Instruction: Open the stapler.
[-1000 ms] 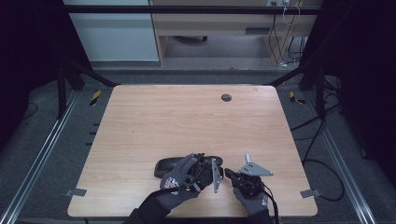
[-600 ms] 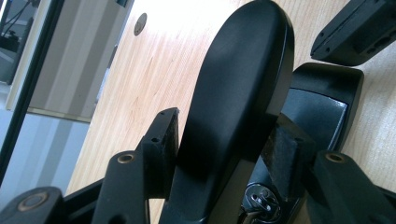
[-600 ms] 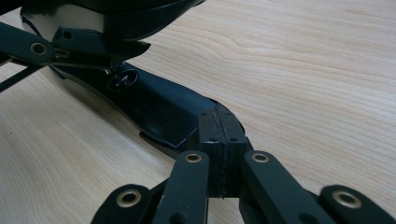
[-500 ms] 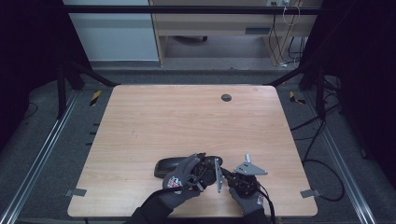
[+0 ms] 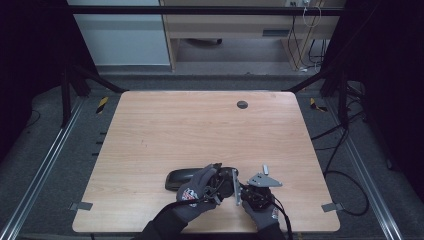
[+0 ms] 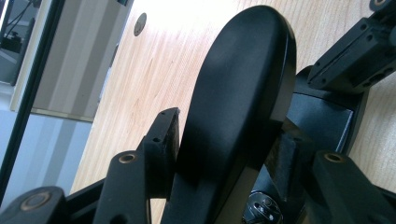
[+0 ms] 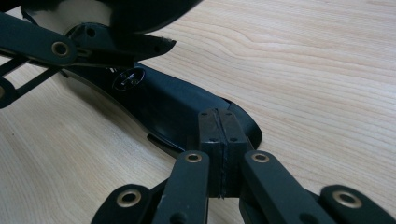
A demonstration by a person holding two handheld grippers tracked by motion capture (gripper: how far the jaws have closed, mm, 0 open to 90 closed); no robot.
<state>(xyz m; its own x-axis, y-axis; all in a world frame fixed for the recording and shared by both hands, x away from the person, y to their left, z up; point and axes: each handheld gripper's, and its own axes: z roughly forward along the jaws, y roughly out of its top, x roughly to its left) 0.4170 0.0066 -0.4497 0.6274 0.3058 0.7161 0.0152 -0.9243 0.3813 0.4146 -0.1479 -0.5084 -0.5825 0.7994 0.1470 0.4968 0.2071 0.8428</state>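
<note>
We have the case (image 5: 181,178) lying near the front edge of the table (image 5: 200,125), a bit left of centre — dark, oblong, glossy plastic with rounded ends. Wide bare wood lies to its left and behind it, up to the round hole (image 5: 242,104) near the far edge; only a thin strip of table sits in front.

Left hand (image 5: 196,192), gloved, comes in from the bottom edge and reaches over the case's right end. Our left gripper (image 6: 224,140) has just been closing, and the case's raised lid (image 6: 238,93) stands between its jaws: the left pad (image 6: 170,133) touches the lid's edge, the right pad (image 6: 285,156) sits against its other side — a pinch on the lid, jaws wide. The lid is smooth, curved, matt-to-gloss black, tilted up off the base (image 6: 322,121).

Right hand (image 5: 260,212) sits just beside the left, also close to the front edge. Our right gripper (image 7: 218,140) is pressed together, pads face to face, tips bearing on the narrow end of the base (image 7: 187,112); nothing shows between them. Pale wood grain runs clear to its right.
</note>
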